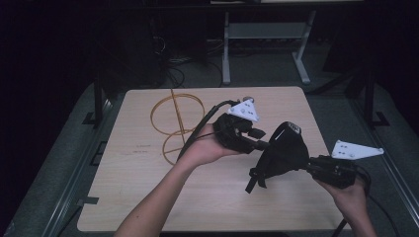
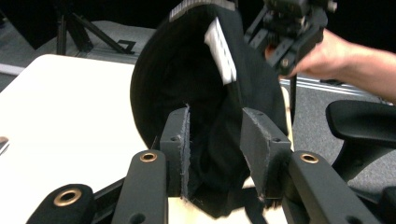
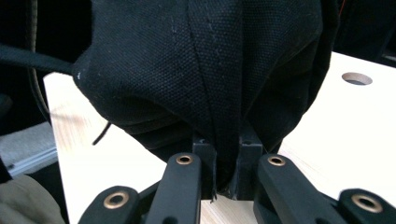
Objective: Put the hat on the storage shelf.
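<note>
A black fabric cap [image 1: 284, 150] hangs above the wooden table [image 1: 148, 197] between my two grippers. My right gripper [image 1: 309, 165] holds it from the right. In the right gripper view that gripper [image 3: 227, 154] is shut on a fold of the cap [image 3: 210, 60]. My left gripper [image 1: 259, 143] reaches in from the left. In the left gripper view its jaws [image 2: 215, 140] stand apart around the cap's lower edge, the pads [image 2: 180, 144] not pressing on it. The cap's hollow inside [image 2: 187, 79] faces this camera, with a white label [image 2: 222, 51] in it.
A gold wire ring stand [image 1: 175, 121] lies on the table's far left part. A round hole [image 1: 248, 98] sits near the table's far edge. A grey metal frame [image 1: 267, 34] stands on the floor behind. A black chair part [image 2: 359, 121] lies off the table's side.
</note>
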`<state>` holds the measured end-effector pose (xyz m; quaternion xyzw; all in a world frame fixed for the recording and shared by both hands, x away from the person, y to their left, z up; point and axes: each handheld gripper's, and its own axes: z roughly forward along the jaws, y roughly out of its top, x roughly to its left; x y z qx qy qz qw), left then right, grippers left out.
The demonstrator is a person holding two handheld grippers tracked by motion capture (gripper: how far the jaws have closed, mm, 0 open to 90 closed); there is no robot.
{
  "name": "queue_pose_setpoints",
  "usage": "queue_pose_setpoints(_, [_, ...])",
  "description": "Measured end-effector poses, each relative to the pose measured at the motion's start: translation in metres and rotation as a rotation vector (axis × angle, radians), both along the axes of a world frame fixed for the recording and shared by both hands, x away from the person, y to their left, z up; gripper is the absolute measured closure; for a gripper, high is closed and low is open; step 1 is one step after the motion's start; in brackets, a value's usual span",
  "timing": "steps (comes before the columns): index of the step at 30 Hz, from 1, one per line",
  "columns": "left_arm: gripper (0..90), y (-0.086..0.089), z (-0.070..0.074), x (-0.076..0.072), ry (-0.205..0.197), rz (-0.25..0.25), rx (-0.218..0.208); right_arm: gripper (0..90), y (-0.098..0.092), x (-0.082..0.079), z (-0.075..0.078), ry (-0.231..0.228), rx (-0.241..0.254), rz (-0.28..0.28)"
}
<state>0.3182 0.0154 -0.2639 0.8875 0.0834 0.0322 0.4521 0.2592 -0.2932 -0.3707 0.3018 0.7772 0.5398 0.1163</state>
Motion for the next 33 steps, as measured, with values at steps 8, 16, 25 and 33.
queue_pose_setpoints(8, [61.5, 0.027, -0.006, -0.009, -0.02, 0.023, 0.001, 82.8, 0.0, 0.006, 0.018, 0.028, -0.008, -0.008])
queue_pose_setpoints(16, [60.7, 0.049, -0.019, -0.016, -0.04, 0.042, 0.03, 82.8, 0.004, 0.013, 0.034, 0.036, -0.026, -0.006])
queue_pose_setpoints(25, [59.6, 0.066, -0.033, -0.021, -0.046, 0.063, 0.044, 82.8, 0.008, 0.021, 0.042, 0.043, -0.034, 0.0])
queue_pose_setpoints(33, [57.3, 0.083, -0.05, -0.028, -0.055, 0.086, 0.04, 82.7, 0.014, 0.03, 0.053, 0.043, -0.048, 0.007])
